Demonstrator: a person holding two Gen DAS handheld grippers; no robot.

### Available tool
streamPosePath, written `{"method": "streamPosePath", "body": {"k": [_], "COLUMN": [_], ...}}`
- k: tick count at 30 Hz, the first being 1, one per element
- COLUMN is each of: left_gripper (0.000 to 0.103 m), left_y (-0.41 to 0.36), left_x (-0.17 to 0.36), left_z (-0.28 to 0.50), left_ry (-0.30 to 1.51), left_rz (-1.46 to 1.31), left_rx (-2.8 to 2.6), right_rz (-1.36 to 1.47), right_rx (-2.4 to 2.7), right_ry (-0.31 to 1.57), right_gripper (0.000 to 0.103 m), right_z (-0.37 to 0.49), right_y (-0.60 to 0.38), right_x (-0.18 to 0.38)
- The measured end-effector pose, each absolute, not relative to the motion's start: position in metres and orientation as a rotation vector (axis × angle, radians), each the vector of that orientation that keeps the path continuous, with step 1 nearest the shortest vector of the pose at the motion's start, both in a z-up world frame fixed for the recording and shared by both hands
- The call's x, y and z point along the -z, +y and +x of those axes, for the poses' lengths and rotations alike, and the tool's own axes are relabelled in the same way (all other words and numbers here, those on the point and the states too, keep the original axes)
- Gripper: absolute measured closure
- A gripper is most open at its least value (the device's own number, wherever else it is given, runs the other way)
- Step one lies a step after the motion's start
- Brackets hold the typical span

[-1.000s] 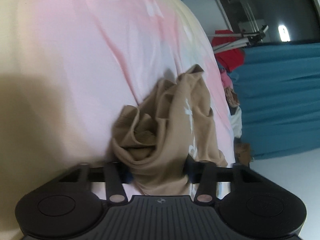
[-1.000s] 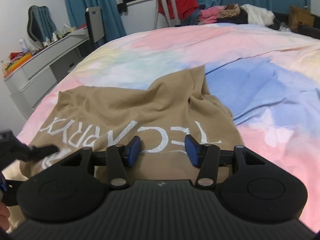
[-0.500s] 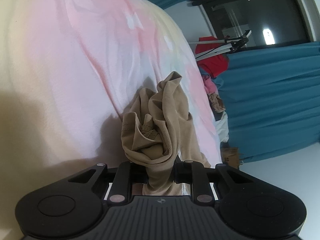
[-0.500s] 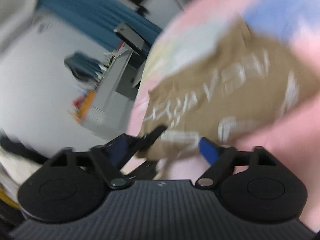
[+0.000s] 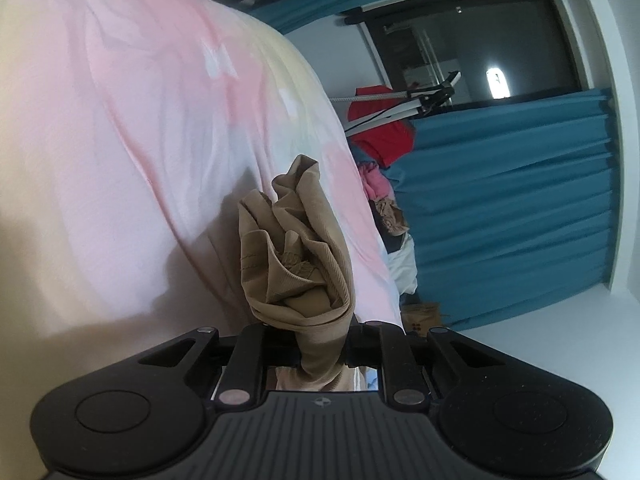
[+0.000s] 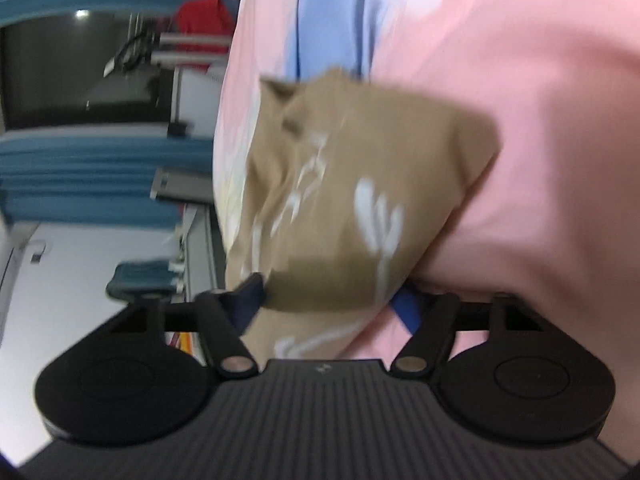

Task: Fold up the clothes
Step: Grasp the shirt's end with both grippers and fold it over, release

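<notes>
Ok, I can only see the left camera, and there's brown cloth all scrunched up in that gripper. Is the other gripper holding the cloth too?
Observer: Not firmly yet. The right gripper has its jaws closing, with an edge of the tan shirt between them.
Operator: Is there a picture on the shirt?
Observer: There is white lettering printed across it, too blurred to read.
Operator: Is the bed all pink over there?
Observer: Mostly. The bedsheet is pink near the shirt, but there is a blue patch farther off.
</notes>
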State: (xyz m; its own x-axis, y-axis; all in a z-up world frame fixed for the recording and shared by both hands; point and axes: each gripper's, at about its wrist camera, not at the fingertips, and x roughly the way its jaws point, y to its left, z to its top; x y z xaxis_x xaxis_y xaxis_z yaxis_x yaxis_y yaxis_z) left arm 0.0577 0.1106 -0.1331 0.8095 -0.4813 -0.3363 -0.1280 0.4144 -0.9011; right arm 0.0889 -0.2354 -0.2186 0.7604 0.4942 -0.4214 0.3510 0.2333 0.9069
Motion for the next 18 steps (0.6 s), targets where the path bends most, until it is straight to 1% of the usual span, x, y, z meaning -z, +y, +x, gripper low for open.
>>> {"method": "streamPosePath", "body": {"k": [2,3,6,10,13,18], "left_gripper": [0.085,0.085,0.085,0.085,0.085,0.085], "left_y": [0.11,0.109,0.104,0.098,0.089,0.035], "left_x": [0.133,0.13,0.117,0.092,0.068,0.009], "left_z": [0.058,0.057,0.054,0.048,0.05,0.077], "left_ry": [0.621,0.613,0.591,0.58,0.584,0.634], "left_rz": [-1.133,-1.118,-1.06,-1.068,-1.089,-1.016], "left_rx": [0.239,0.243,0.262,0.316,0.353,0.393], "right_rz": [1.319,1.287,1.248,1.254,1.274,1.29], "right_rx": [-0.109,-0.109,-0.106,-0.101,-0.108,-0.096], "right_ry": [0.74,0.735,0.698,0.636,0.6,0.502], "right_gripper": [0.055,0.06,0.067,0.069,0.069,0.07], "right_z": [0.088,0.086,0.077,0.061,0.053,0.049], "right_y": [-0.237,-0.232,-0.23,-0.236,-0.252,-0.299], "right_x": [0.212,0.21,0.197,0.174,0.146,0.102]}}
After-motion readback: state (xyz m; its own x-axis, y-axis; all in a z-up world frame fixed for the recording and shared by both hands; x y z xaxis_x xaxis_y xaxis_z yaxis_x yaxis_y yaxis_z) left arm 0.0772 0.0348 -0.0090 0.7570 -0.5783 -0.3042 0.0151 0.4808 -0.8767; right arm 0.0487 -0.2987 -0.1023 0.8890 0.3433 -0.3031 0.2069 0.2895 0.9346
